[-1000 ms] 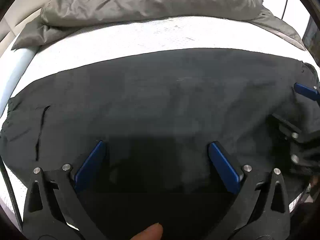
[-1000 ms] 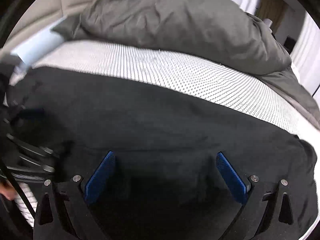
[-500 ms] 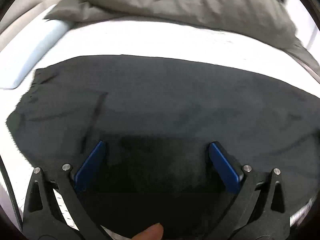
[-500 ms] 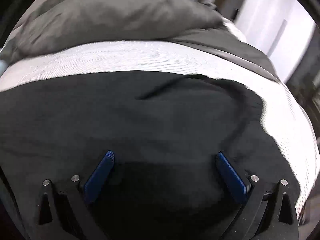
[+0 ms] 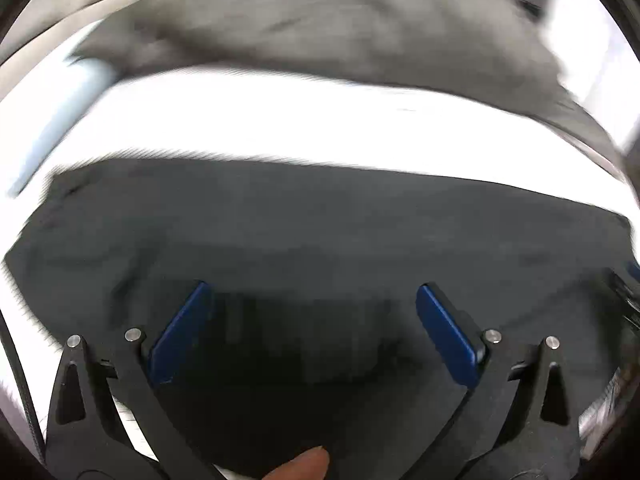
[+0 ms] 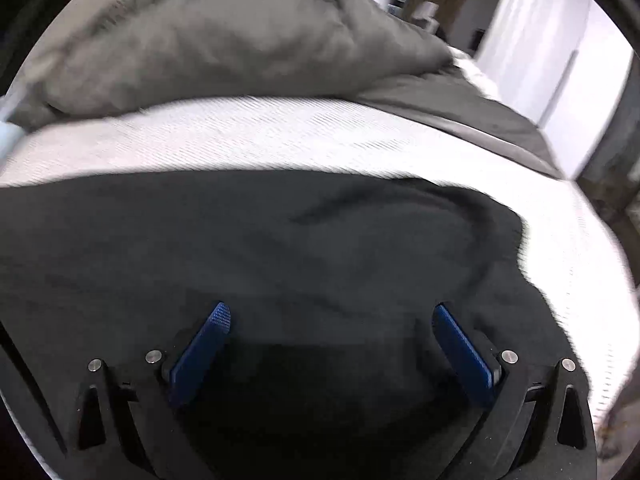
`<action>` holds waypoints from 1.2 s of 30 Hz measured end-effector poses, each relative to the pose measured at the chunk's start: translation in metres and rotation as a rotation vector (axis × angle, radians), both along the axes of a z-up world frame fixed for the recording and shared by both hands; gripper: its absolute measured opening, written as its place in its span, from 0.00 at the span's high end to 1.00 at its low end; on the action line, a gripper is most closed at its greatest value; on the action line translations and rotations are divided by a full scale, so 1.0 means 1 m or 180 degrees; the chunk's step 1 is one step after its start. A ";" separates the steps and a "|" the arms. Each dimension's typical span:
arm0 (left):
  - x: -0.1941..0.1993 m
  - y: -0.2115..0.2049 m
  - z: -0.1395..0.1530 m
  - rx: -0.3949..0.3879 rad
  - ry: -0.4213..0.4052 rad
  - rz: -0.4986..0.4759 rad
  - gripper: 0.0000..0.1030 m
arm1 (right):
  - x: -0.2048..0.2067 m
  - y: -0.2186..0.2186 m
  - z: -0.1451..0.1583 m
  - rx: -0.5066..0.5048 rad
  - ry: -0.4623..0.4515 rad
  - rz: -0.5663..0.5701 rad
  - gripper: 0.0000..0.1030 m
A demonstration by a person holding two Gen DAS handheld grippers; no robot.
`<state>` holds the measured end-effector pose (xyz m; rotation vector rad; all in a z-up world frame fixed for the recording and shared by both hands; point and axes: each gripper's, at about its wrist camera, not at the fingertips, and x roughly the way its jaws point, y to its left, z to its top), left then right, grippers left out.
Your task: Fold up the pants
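Left gripper and right gripper spread wide, empty. Black pants beneath: soft, limp, light; take hold at edge ahead of tips.

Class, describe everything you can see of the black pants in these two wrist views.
The black pants are a dark, matte, soft-looking fabric spread flat and wide across the white textured bed cover. Shallow wrinkles cross them, and one end curves up in a raised fold at the right. A grey duvet lies beyond, apart from them. Both the left gripper and right gripper hang open above the cloth.
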<state>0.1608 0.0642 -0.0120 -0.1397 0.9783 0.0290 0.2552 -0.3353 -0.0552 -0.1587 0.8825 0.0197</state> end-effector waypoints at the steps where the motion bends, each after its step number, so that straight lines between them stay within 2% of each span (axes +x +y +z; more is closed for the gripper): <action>1: 0.008 -0.019 0.001 0.0023 0.0016 -0.0173 0.01 | 0.002 0.011 0.004 0.0106 -0.0008 0.0132 0.00; 2: 0.019 -0.042 -0.001 0.0047 0.0075 -0.0394 0.01 | 0.008 0.026 0.006 0.0219 0.0028 0.0299 0.00; 4: 0.040 -0.074 -0.012 0.0082 0.0241 -0.0647 0.01 | 0.023 0.059 0.006 0.0363 0.0139 0.0580 0.01; 7: 0.057 -0.096 -0.038 0.0391 0.0427 -0.0667 0.00 | 0.043 0.095 -0.009 0.0432 0.0293 0.0757 0.01; 9: 0.057 -0.091 -0.046 0.0297 0.0421 -0.0597 0.00 | 0.051 0.113 -0.031 0.0171 0.0466 0.0756 0.08; 10: 0.057 -0.087 -0.045 0.0251 0.0421 -0.0574 0.00 | 0.054 0.117 -0.039 -0.0029 0.0509 0.0760 0.17; 11: 0.056 -0.082 -0.042 0.0240 0.0400 -0.0554 0.00 | 0.053 0.121 -0.044 -0.0264 0.0471 0.0785 0.20; 13: 0.056 -0.062 -0.037 0.0324 0.0328 -0.0448 0.00 | 0.051 0.119 -0.042 -0.0348 0.0395 0.0815 0.19; 15: 0.057 -0.039 -0.037 0.0409 0.0343 -0.0229 0.00 | 0.051 0.101 -0.041 -0.0399 0.0360 0.0651 0.18; 16: 0.057 -0.020 -0.040 0.0339 0.0359 -0.0103 0.00 | 0.051 0.090 -0.041 -0.0414 0.0346 0.0560 0.16; 19: 0.050 0.048 -0.040 0.0151 0.0316 0.0302 0.00 | 0.048 0.047 -0.039 -0.0134 0.0391 0.0313 0.11; 23: 0.039 0.101 -0.038 0.0226 0.0274 0.0678 0.01 | 0.040 -0.005 -0.030 -0.0379 0.0264 -0.0366 0.08; 25: 0.032 0.119 -0.041 0.0369 0.0307 0.1014 0.01 | 0.038 -0.025 -0.028 -0.0449 0.0158 -0.0748 0.07; 26: 0.030 0.125 -0.041 0.0216 0.0268 0.1043 0.01 | 0.034 -0.027 -0.025 -0.0507 0.0051 -0.0955 0.07; 27: 0.026 0.126 -0.039 0.0103 0.0239 0.1014 0.01 | 0.033 -0.025 -0.024 -0.0545 -0.0007 -0.1014 0.07; 28: 0.023 0.121 -0.034 0.0073 0.0206 0.0953 0.01 | 0.031 -0.019 -0.022 -0.0570 -0.0050 -0.0999 0.07; 31: 0.022 0.085 -0.021 0.0131 0.0091 0.0647 0.01 | 0.032 0.032 -0.014 -0.0351 -0.0097 -0.0517 0.07; 32: 0.021 0.066 -0.018 0.0271 0.0072 0.0552 0.01 | 0.036 0.052 -0.014 -0.0266 -0.0073 -0.0338 0.07; 34: 0.032 0.032 -0.017 0.0572 0.0088 0.0268 0.01 | 0.042 0.104 -0.016 -0.0291 -0.0082 0.0119 0.07; 35: 0.040 0.015 -0.021 0.0540 0.0168 0.0054 0.01 | 0.044 0.122 -0.018 -0.0343 -0.0069 0.0280 0.07; 36: 0.049 0.006 -0.024 0.0448 0.0223 -0.0006 0.01 | 0.047 0.148 -0.023 -0.0431 -0.0009 0.0498 0.07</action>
